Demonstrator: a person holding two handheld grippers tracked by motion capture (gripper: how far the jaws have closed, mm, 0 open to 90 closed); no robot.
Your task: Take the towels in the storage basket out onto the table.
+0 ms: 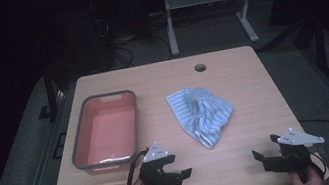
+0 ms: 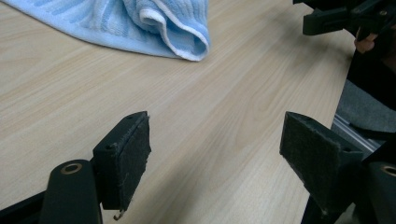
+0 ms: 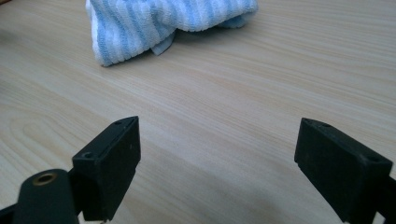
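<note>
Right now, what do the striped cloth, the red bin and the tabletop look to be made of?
The blue striped towel looks like soft terry cotton: ribbed loops, a white hemmed edge, limp folds. The red bin looks like moulded plastic, slightly glossy inside, with a grey rim. The table looks like light wood-grain laminate with a matte finish, though it could be real wood.

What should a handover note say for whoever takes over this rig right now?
Left gripper: open, empty, at the table's near edge, just in front of the pink tub.
Right gripper: open, empty, at the near right corner.
Blue striped towel: crumpled mid-table, right of the tub, touched by neither gripper.
Tub: looks empty.
Done: nothing visible yet.
Left: probably grasp the towel and handle it, perhaps fold it or put it in the tub.
</note>
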